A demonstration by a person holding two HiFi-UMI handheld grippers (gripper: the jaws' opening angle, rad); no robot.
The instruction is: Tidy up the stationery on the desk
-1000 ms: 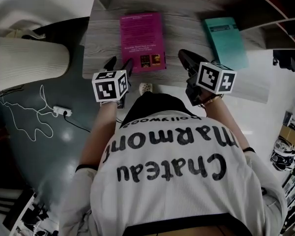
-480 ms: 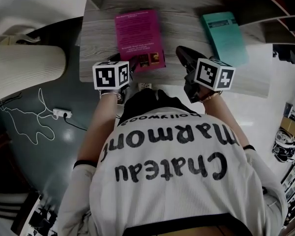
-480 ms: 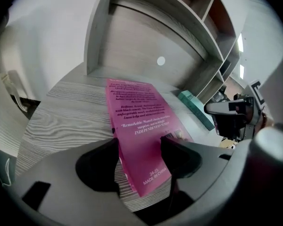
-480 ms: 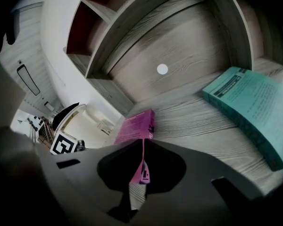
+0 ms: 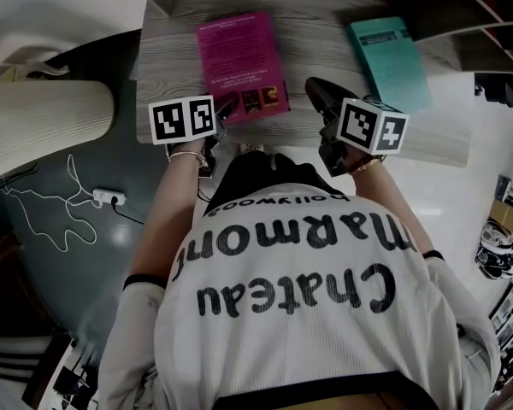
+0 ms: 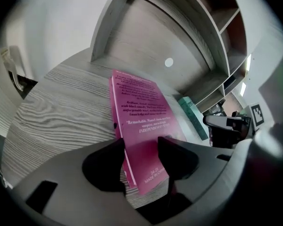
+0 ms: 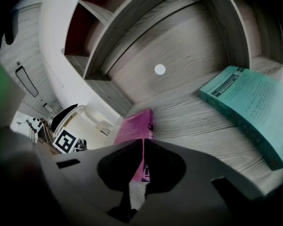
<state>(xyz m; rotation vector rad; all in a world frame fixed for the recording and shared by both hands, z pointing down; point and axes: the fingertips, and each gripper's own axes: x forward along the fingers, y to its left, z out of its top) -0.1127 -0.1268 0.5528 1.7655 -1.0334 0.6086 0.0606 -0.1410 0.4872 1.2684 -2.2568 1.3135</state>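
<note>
A pink book (image 5: 239, 58) lies flat on the grey wooden desk (image 5: 167, 75). My left gripper (image 5: 221, 109) is at its near left corner. In the left gripper view the jaws have just been closing, and the pink book (image 6: 141, 117) fills the gap of the left gripper (image 6: 141, 147), both jaws against it. A teal book (image 5: 389, 58) lies to the right. Between the two books my right gripper (image 5: 318, 92) hovers shut, with nothing in it. The right gripper view shows the right gripper (image 7: 144, 142) with its tips together, aimed past the pink book (image 7: 134, 126); the teal book (image 7: 250, 102) is at its right.
Wooden shelf compartments (image 7: 146, 36) rise behind the desk, with a white cable hole (image 6: 169, 62) in the back panel. The desk's front edge runs just under both grippers. A power strip with white cable (image 5: 107, 195) lies on the floor at left, beside a white ribbed unit (image 5: 47, 114).
My left gripper has moved forward onto the pink book's near left corner and rolled, its marker cube now facing differently. The right gripper has stayed put.
</note>
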